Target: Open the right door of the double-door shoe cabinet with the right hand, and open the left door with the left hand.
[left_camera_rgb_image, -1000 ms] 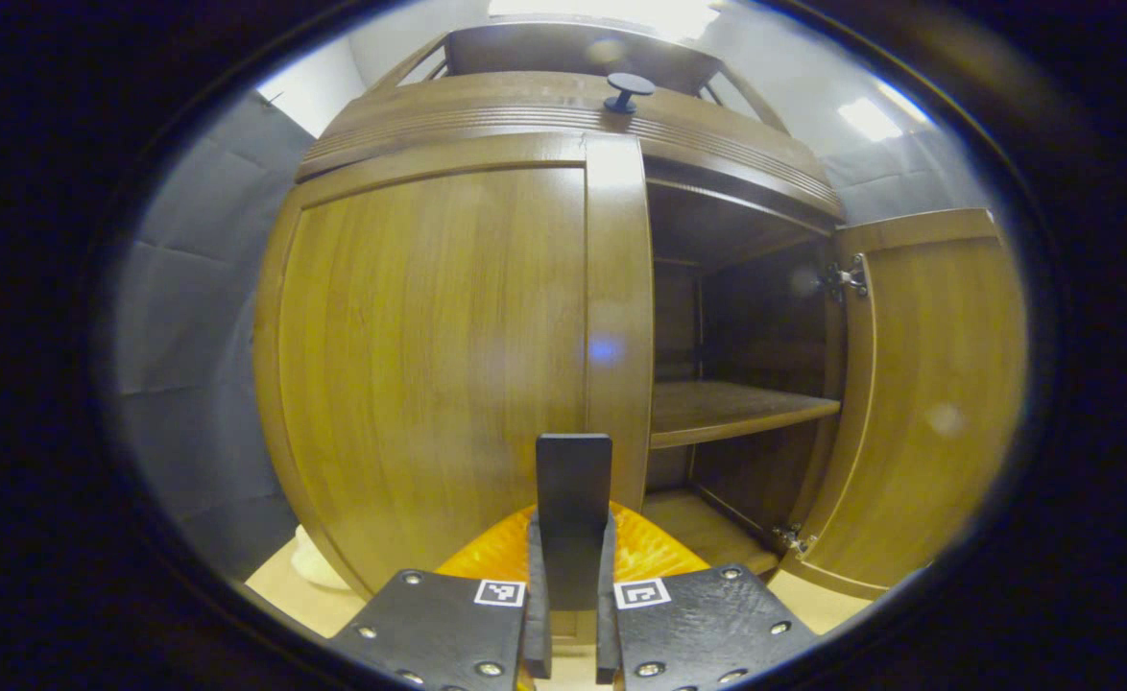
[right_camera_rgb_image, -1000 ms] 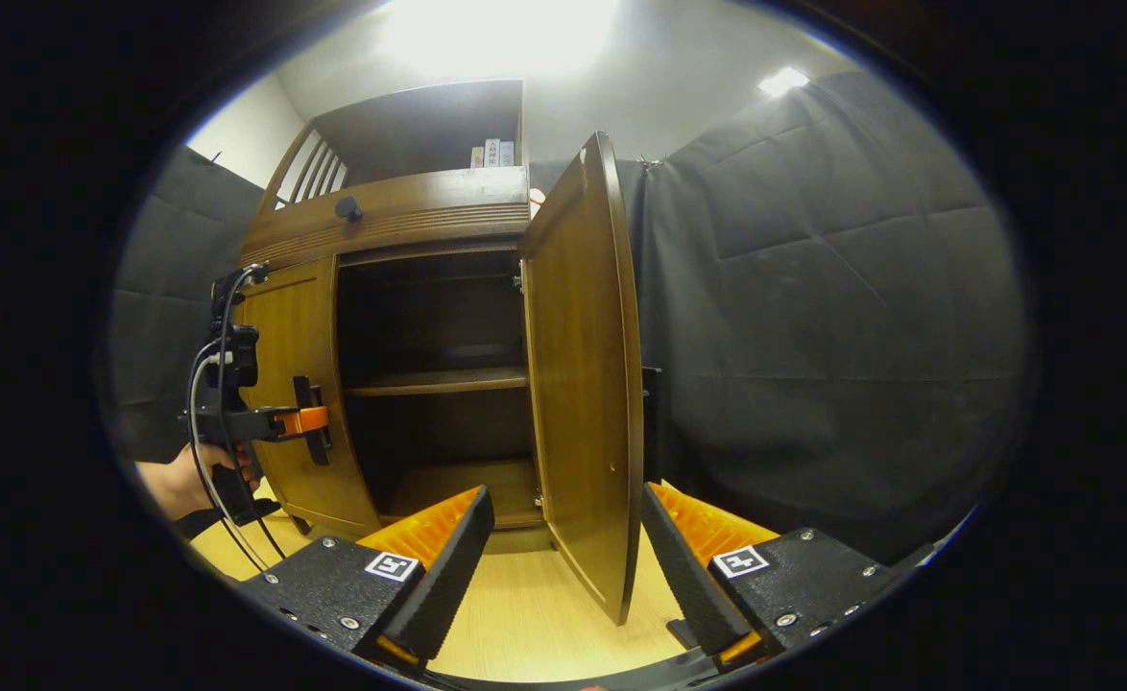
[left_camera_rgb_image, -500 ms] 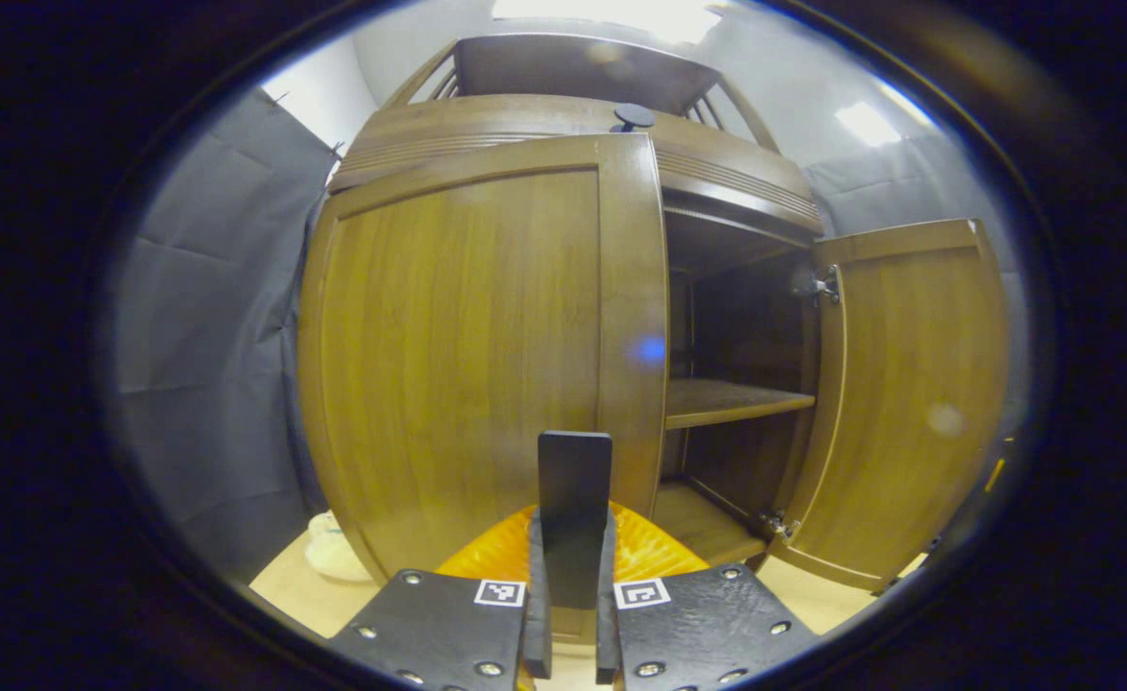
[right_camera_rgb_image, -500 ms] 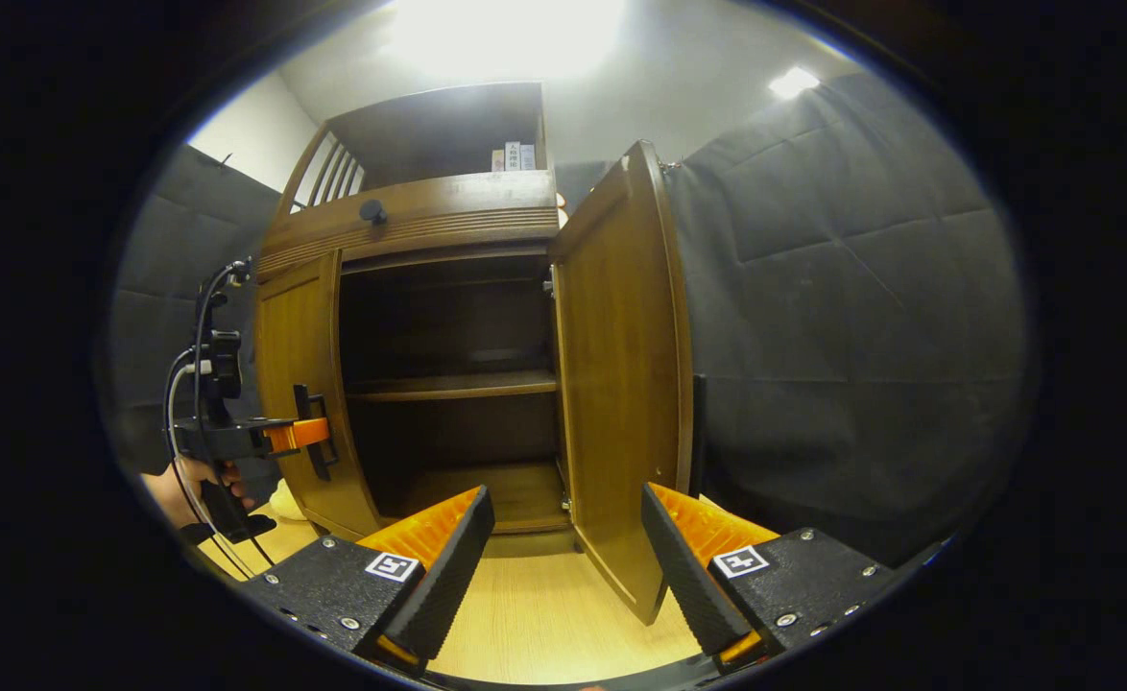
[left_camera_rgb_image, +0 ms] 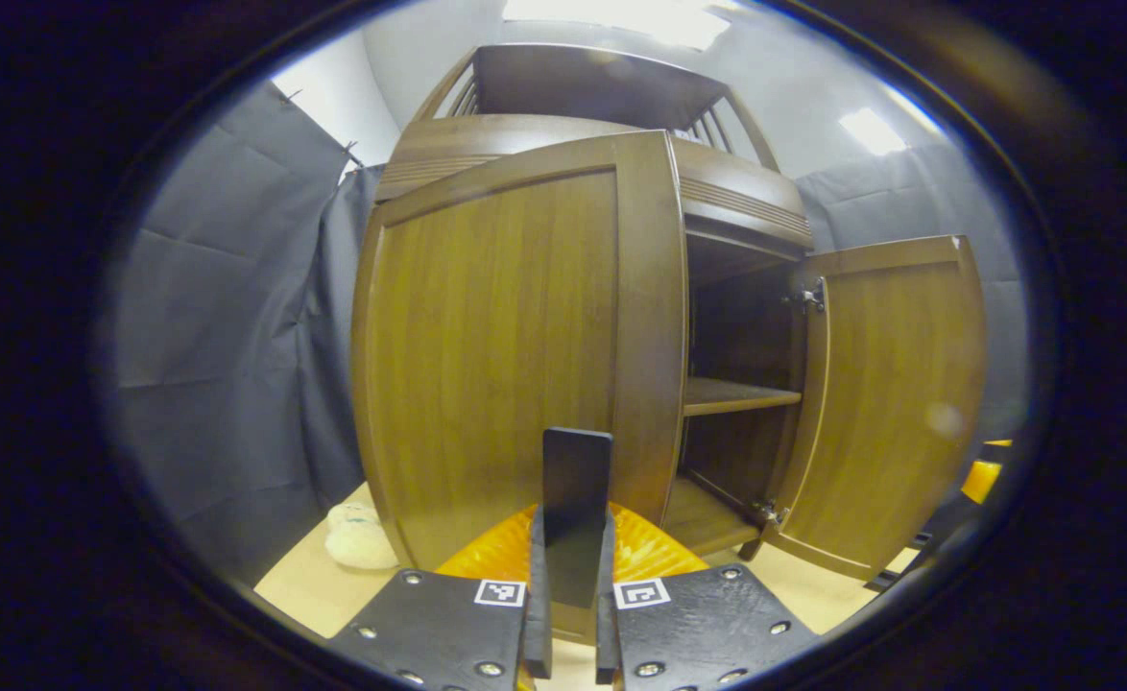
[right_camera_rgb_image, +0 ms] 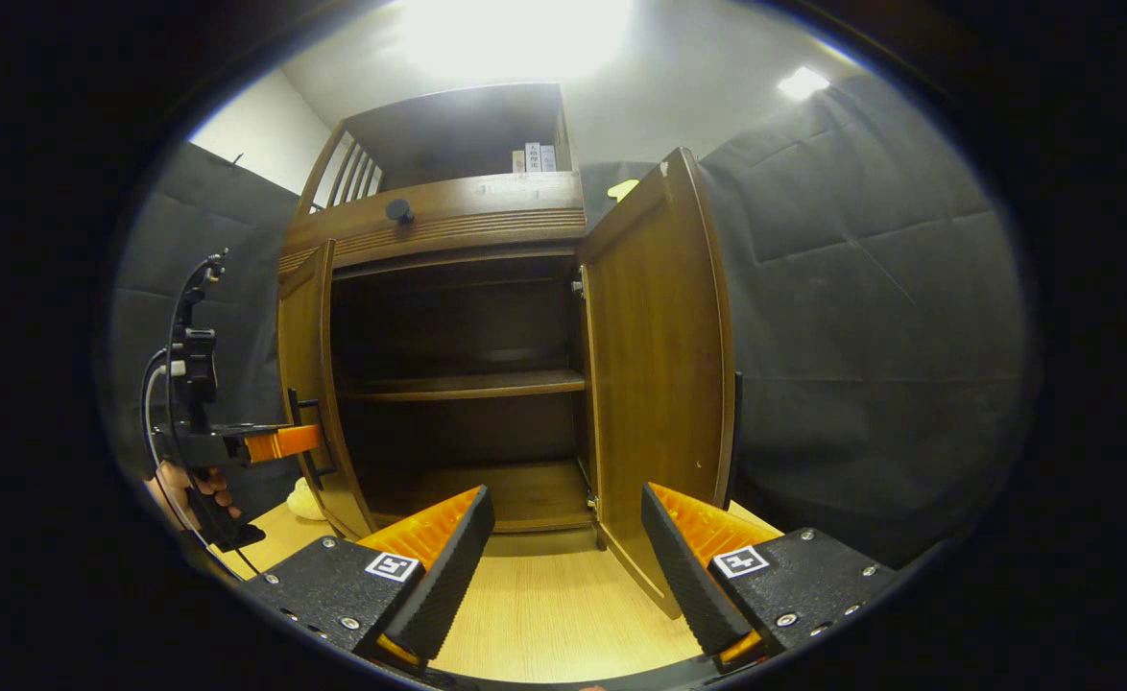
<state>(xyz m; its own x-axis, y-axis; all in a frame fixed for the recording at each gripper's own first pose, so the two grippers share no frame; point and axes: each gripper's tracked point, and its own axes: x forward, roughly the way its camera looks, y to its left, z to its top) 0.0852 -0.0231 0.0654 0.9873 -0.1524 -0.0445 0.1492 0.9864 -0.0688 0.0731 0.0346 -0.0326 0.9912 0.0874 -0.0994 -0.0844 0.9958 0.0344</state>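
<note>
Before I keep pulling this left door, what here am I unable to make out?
- Left door, left gripper view: hides the cabinet's left half.
- Left door handle: the tongs cover its lower end.
- Items on the top shelf, right gripper view: too small.
- Pale object on the floor: too blurred to identify.

One shoe cabinet with two doors: left door and right door. One inner shelf, one knob at 12 o'clock. Two claws: left claw, right claw. One pale object on the floor.
</note>
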